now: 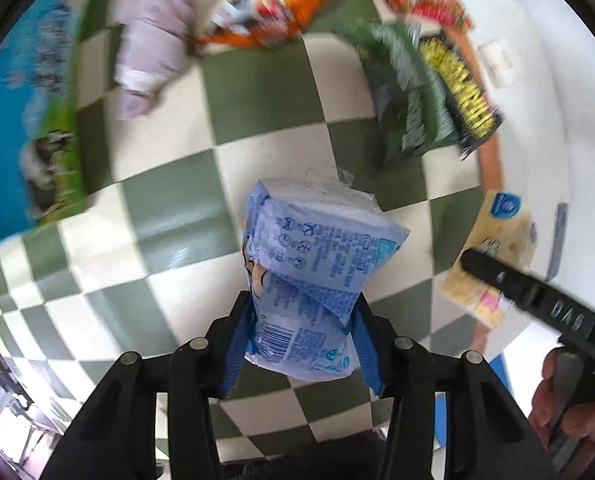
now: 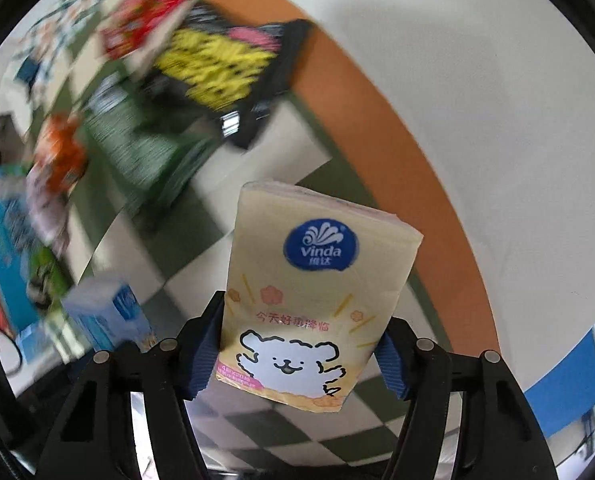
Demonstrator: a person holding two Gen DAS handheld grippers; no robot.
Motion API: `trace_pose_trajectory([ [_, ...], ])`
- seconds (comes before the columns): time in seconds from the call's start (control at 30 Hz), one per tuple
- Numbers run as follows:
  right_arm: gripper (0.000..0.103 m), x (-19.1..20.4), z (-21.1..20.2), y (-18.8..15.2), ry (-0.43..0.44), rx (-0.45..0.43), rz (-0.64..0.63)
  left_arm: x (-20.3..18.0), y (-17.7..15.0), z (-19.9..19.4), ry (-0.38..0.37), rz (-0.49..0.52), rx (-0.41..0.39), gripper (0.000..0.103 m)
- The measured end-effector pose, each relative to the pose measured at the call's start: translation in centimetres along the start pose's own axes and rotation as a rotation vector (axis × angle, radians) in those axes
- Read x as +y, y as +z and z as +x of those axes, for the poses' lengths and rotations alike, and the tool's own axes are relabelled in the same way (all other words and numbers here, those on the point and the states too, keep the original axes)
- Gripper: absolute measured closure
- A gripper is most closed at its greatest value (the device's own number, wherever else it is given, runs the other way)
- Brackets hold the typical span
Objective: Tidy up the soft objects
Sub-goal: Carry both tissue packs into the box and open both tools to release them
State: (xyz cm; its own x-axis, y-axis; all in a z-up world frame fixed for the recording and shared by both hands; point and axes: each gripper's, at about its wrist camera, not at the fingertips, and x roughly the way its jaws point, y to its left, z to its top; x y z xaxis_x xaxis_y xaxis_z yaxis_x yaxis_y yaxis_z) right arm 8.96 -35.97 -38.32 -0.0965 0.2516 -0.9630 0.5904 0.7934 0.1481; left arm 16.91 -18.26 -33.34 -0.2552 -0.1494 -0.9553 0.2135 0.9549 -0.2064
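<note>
Left hand-held gripper point(image 1: 297, 340) clamped on blue tissue pack point(image 1: 313, 276); right hand-held gripper point(image 2: 301, 350) clamped on yellow tissue pack point(image 2: 313, 292); both lifted off checkered worktop point(image 1: 257, 112); carry step; next: set down with snack bags point(image 1: 429, 92) at 1 o'clock kept clear.

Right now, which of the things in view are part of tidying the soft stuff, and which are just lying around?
In the job:
- blue tissue pack, clamped in the left gripper
- yellow tissue pack, clamped in the right gripper
- lilac cloth, possibly, lying on the checked tablecloth

Lying about:
- orange snack bag
- green bag
- black and yellow bag
- red bag
- blue box
</note>
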Motion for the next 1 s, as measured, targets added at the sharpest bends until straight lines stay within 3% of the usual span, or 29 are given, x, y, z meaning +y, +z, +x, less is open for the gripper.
trace_pose_trajectory([
  [0.13, 0.034, 4.9, -2.3, -2.6, 0.032, -0.033, -0.137, 2.8, -1.6, -6.4, -0.041, -0.041, -0.111, 0.058],
  [0.3, 0.034, 15.4, -5.5, -5.3, 0.105, -0.076, -0.349, 7.8, -4.2, -12.4, -0.042, -0.119, -0.255, 0.058],
  [0.43, 0.034, 23.7, -7.6, -6.8, 0.175, -0.086, -0.493, 14.1, -3.7, -16.4, -0.027, -0.195, -0.322, 0.058],
  [0.5, 0.034, 27.1, -9.1, -7.2, 0.203, -0.087, -0.55, 17.3, -3.0, -17.1, -0.025, -0.226, -0.33, 0.058],
  [0.57, 0.034, 31.7, -9.0, -7.7, 0.209, -0.098, -0.595, 20.6, -2.3, -17.8, -0.029, -0.248, -0.333, 0.058],
  [0.73, 0.034, 38.8, -7.8, -6.8, 0.191, -0.096, -0.639, 28.2, 1.2, -18.8, -0.043, -0.286, -0.327, 0.058],
  [0.83, 0.034, 43.6, -4.9, -5.6, 0.14, -0.093, -0.663, 31.5, 3.4, -17.8, -0.076, -0.306, -0.301, 0.058],
  [1.0, 0.034, 48.3, -0.4, -3.8, 0.065, -0.068, -0.698, 35.0, 6.8, -14.8, -0.136, -0.327, -0.236, 0.058],
])
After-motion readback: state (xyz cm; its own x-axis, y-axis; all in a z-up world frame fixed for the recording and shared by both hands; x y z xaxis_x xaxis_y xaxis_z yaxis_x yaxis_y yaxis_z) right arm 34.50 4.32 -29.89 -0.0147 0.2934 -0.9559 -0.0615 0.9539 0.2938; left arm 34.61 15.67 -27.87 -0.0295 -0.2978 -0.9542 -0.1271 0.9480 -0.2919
